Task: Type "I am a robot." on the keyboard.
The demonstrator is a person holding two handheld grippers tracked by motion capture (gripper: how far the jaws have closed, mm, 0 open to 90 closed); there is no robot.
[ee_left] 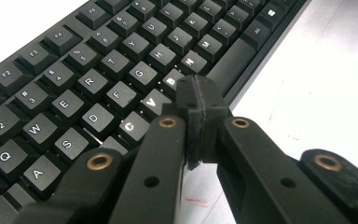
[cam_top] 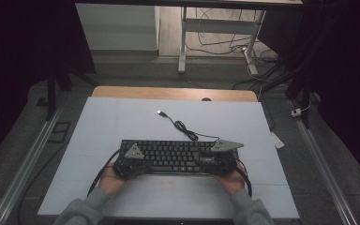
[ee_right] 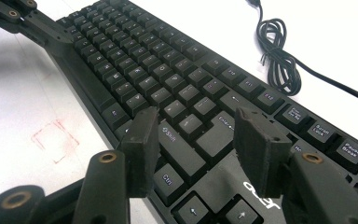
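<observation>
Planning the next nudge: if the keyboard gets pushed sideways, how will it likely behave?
The keyboard looks rigid and flat, so it probably slides whole without tipping. Its loose coiled cable likely drags floppily behind.

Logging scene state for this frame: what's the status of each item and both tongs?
keyboard: flat on the white table, keys up, unplugged
keyboard cable: partly coiled behind the keyboard, USB plug lying loose on the table
left tongs: shut, pads together, nothing between them, tip over the bottom letter row near B
right tongs: open, nothing held, jaws over the right Shift and Ctrl area
</observation>
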